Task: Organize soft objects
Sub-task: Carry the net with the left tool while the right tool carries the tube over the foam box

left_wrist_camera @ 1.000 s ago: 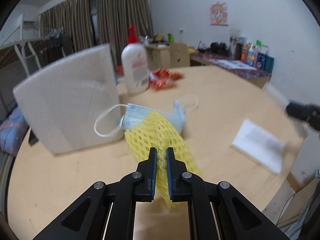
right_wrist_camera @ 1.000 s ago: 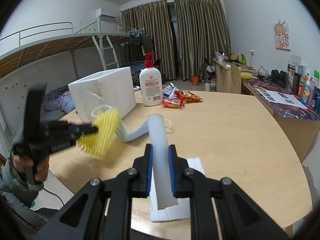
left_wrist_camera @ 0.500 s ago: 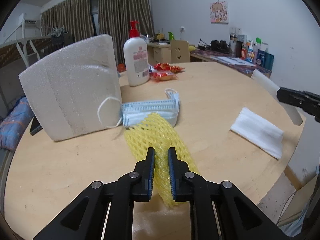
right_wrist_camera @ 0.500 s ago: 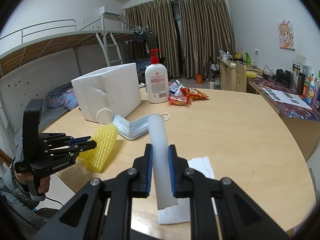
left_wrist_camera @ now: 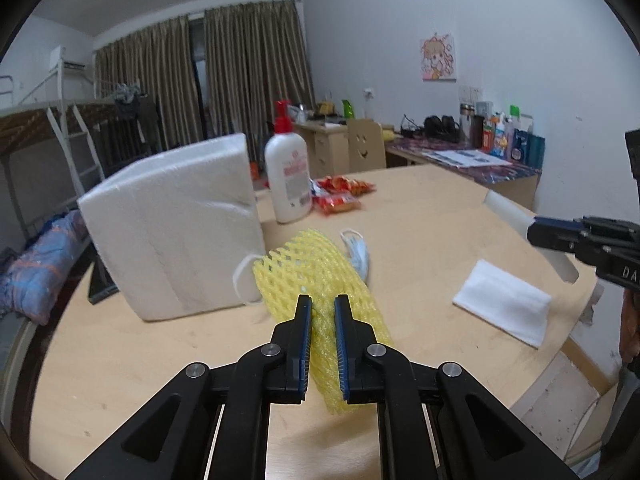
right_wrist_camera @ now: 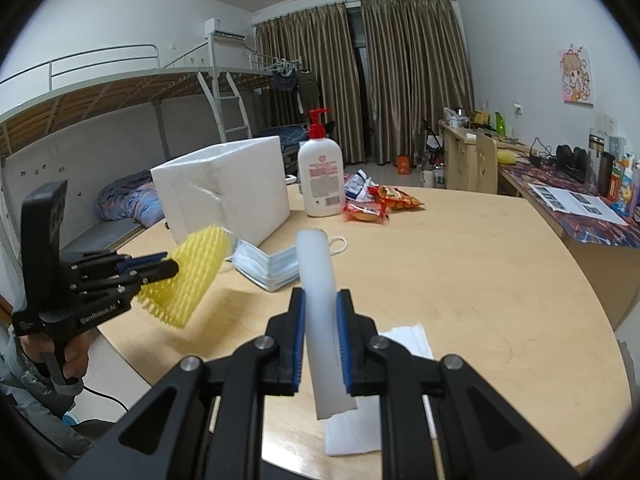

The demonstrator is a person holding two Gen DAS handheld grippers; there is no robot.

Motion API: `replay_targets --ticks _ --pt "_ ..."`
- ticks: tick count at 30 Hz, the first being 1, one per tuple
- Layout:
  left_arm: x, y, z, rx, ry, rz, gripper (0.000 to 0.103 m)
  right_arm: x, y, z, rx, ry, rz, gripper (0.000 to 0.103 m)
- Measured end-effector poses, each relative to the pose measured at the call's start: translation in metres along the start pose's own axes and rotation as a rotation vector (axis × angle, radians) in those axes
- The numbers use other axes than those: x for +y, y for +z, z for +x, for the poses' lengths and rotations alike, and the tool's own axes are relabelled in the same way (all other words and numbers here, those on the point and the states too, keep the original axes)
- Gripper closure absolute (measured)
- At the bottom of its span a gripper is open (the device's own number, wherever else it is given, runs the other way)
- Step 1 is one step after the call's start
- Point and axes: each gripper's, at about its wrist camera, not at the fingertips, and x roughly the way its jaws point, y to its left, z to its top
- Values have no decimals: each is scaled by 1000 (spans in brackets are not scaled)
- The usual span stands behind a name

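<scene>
The yellow foam net hangs clear of the bench, pinched between the fingers of the left gripper, in front of the white foam box. The right gripper has its fingers clamped on a white foam tube, held above a folded white tissue near the bench's front edge. A stack of blue face masks lies on the bench beside the box.

The net is springy open mesh, and only a narrow fold of it sits between the pads, so it may creep out or spring free if the grip eases before it is over its place. The tube is squashed where it is gripped; I judge it could pivot or slide, since much of it sticks out beyond the fingers. If the net swings low it could snag a mask ear loop and drag the stack.

Neither view shows the inside of the box, so whether it is open or holds anything cannot be told. In the left wrist view the net hides most of the masks. The tissue's near part sits behind the right gripper's body.
</scene>
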Motion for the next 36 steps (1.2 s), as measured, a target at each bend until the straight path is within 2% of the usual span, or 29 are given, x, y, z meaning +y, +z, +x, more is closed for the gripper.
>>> replay_targets --ticks 22,36 --pt "35 32 -54 -138 101 -44 91 45 31 9 -66 105 -71 85" --pt "64 38 -87 -191 165 -74 91 72 53 19 -104 171 -118 85"
